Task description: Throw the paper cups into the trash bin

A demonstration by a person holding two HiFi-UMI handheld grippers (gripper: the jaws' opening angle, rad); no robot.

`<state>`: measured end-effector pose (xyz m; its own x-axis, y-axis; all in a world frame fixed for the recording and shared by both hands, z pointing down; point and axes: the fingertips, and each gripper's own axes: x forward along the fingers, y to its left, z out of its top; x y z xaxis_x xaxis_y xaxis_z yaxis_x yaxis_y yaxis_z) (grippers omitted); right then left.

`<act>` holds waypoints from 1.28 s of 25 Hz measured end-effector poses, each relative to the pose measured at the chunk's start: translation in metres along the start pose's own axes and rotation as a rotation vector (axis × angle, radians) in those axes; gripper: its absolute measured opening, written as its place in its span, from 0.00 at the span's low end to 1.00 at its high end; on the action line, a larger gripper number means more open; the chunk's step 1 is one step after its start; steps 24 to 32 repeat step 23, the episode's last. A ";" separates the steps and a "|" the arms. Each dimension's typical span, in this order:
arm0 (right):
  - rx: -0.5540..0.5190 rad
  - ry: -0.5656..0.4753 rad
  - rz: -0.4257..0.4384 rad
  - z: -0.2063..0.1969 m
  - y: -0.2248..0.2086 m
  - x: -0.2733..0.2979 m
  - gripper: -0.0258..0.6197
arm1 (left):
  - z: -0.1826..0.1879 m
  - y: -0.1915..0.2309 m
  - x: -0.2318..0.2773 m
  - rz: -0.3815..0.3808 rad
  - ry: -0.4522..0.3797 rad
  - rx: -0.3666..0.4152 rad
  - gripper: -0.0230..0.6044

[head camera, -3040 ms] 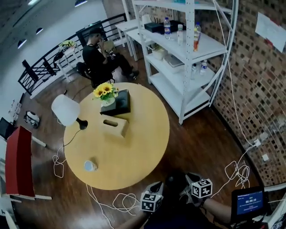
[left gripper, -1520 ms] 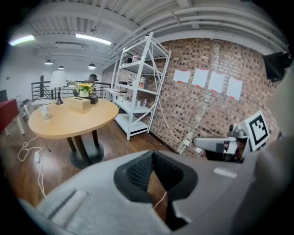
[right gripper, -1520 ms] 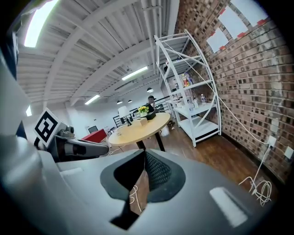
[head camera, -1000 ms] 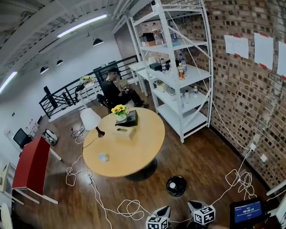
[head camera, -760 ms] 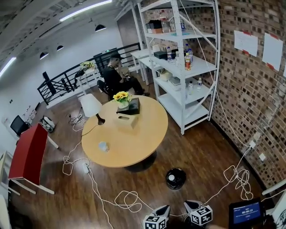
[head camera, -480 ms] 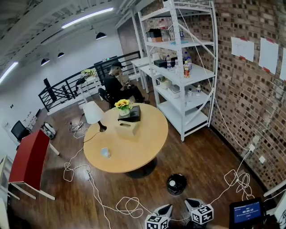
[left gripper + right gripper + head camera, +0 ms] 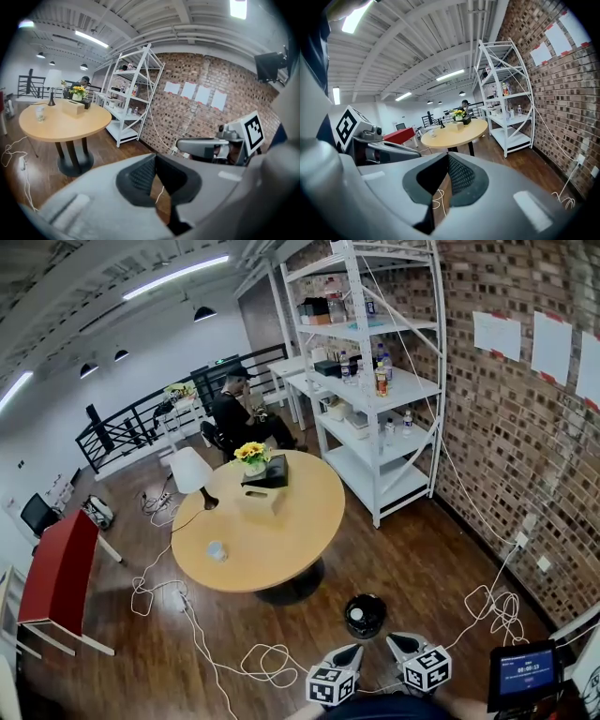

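Claws both pinched shut and empty: left claw [image 7: 155, 161] and right claw [image 7: 448, 161] side by side, nearest. Just beyond them, black round trash bin [image 7: 367, 626] on the floor, white paper cup [image 7: 356, 613] inside. Far left, pale paper cup [image 7: 217, 550] upright on the round wooden surface [image 7: 291, 531].

Light tan table [image 7: 281, 545] at twelve o'clock, yellow flowers [image 7: 249, 452] on top, white shelf [image 7: 375, 472] at one, red-brown brick wall [image 7: 525, 427] at three, red desk [image 7: 56, 577] at nine, black bin [image 7: 380, 609] close in.
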<state>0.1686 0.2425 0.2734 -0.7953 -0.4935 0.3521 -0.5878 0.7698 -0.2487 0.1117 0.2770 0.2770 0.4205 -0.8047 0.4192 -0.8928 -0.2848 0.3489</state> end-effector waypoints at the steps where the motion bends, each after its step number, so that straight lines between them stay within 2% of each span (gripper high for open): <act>1: 0.002 0.000 -0.004 0.000 -0.001 -0.001 0.06 | 0.001 0.000 0.000 0.000 -0.001 0.002 0.04; 17: 0.036 0.095 0.041 -0.027 0.004 0.005 0.06 | -0.020 0.001 -0.002 0.030 0.043 -0.051 0.04; 32: 0.031 0.101 0.053 -0.024 -0.001 0.008 0.06 | -0.016 0.002 0.004 0.041 0.044 -0.049 0.04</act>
